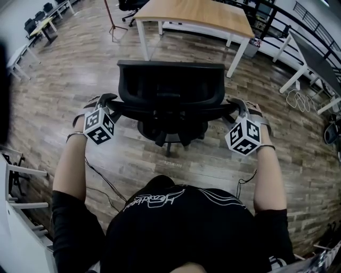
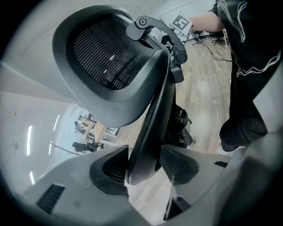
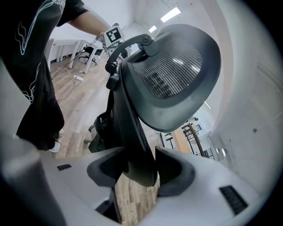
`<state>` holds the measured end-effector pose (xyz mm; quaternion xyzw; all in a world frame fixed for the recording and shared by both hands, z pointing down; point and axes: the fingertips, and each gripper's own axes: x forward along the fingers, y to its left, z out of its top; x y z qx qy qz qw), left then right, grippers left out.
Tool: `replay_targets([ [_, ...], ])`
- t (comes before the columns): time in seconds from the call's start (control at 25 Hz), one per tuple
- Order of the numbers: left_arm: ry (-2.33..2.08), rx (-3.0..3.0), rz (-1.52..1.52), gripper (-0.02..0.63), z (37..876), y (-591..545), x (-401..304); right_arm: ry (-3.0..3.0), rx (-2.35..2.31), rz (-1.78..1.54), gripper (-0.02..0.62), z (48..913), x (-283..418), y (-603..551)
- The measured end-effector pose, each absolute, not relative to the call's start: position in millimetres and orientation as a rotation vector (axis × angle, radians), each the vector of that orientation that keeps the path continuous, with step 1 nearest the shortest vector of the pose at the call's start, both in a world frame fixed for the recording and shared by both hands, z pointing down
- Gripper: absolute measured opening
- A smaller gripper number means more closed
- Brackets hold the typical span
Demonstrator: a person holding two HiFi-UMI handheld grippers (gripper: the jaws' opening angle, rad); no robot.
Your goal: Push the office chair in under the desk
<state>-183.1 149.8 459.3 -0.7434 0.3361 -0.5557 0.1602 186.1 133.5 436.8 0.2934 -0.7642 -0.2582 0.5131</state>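
Observation:
A black mesh office chair (image 1: 170, 90) stands on the wood floor, its back toward me, a short way in front of the wooden desk (image 1: 197, 16) with white legs. My left gripper (image 1: 105, 102) is shut on the left edge of the chair's backrest (image 2: 152, 119); its pads (image 2: 177, 161) press the rim from both sides. My right gripper (image 1: 241, 106) is shut on the right edge of the backrest (image 3: 132, 132) in the same way. The headrest (image 2: 106, 66) rises above the jaws in both gripper views. The chair's seat and base are mostly hidden behind the back.
White-legged desks (image 1: 314, 58) stand at the right, with a coil of cable (image 1: 298, 98) on the floor beside them. A white frame (image 1: 21, 186) is at my left. A thin stand (image 1: 112, 24) and more chairs (image 1: 40, 18) are far back left.

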Motion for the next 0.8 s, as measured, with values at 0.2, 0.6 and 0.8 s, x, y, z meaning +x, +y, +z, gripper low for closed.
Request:
replay_targets([
  [0.2,0.956,-2.117,-1.614,0.218,467,140,-184,-1.843,0.713,-0.600,0.233,437,186,133],
  [0.6,0.903,-2.126,-1.598,0.216,467,101,-190,-1.851,0.743,-0.561,0.233,438,179,110],
  [0.8,0.859,-2.130,-1.572,0.216,468,67,-194,-1.854,0.786,-0.568,0.235,438,174,90],
])
